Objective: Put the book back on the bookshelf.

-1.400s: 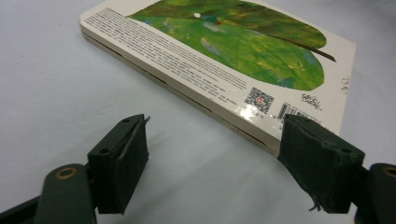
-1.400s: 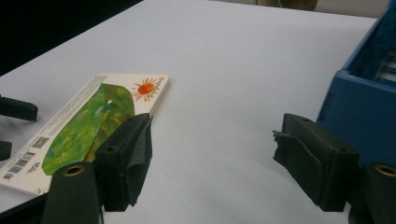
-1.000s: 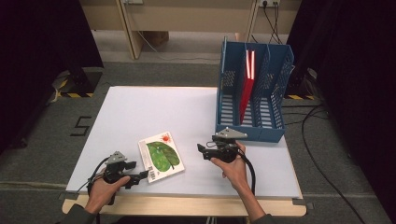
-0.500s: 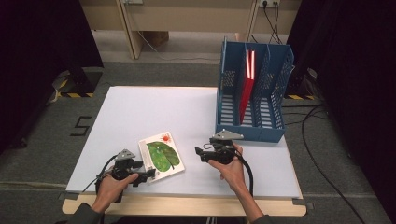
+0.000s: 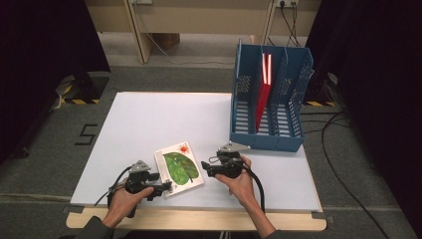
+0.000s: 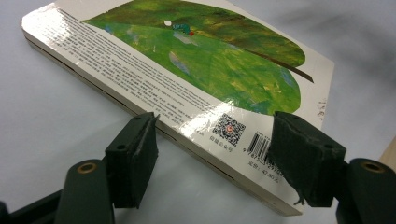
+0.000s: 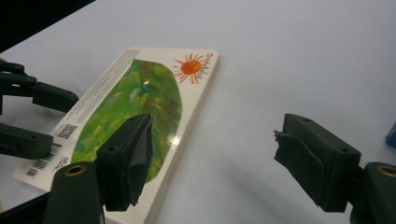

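Forearms enter from the bottom edge of the high view, one gripper in each hand. Left gripper (image 5: 161, 188) sits low and left of centre, at the near corner of the book (image 5: 178, 168). In the left gripper view its jaws straddle that corner, one pad low beside the page edge, the other over the barcode at the right; they have just been closing, with the book's corner between them, but a gap still shows on the spine side and no pad is seen pressing. Right gripper (image 5: 205, 167) lies just right of the book, lower centre of the high view; its jaws stand wide apart with nothing between them, the left pad in front of the book's green leaf picture in the right gripper view.

Book lies flat on the white surface (image 5: 149, 119), cover up, an orange sun at its far corner, close to the near edge.

Farther back, upper right of the high view, a blue file rack (image 5: 268, 99) stands on the surface with a red folder (image 5: 262, 89) upright in one of its slots, well apart from the book.
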{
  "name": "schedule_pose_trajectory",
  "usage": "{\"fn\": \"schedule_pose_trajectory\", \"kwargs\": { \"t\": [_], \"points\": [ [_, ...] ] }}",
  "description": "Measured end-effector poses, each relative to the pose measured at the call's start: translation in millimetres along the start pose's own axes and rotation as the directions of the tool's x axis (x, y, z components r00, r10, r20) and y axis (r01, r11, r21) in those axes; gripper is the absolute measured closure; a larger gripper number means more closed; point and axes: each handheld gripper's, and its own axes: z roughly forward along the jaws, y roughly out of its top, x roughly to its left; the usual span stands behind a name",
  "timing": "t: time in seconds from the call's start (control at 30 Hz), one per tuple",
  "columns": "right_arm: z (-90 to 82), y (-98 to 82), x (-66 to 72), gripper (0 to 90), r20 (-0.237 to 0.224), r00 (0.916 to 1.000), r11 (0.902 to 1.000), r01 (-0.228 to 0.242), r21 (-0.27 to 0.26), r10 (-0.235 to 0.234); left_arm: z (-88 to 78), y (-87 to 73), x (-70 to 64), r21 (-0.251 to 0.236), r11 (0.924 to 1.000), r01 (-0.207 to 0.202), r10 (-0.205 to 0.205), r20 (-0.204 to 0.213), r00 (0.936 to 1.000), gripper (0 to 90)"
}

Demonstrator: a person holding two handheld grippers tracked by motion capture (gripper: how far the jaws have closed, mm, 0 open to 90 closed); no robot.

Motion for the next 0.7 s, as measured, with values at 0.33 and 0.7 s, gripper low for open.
{"fn": "schedule_pose_trajectory", "kwargs": {
  "t": [0.33,0.7],
  "points": [
    [5.3,-4.2,8.2,27.0,-0.026,0.9996,0.9987,0.003,0.051,-0.002,0.5,-0.1,-3.4,0.01,0.9999,0.0,0.0,0.036,0.9994,34.1],
    [21.4,-12.0,17.0,27.9,-0.058,0.9982,0.9942,0.019,0.106,-0.013,-5.5,-2.6,-1.0,0.019,0.9997,0.015,-0.016,0.017,0.9997,34.5]
  ]
}}
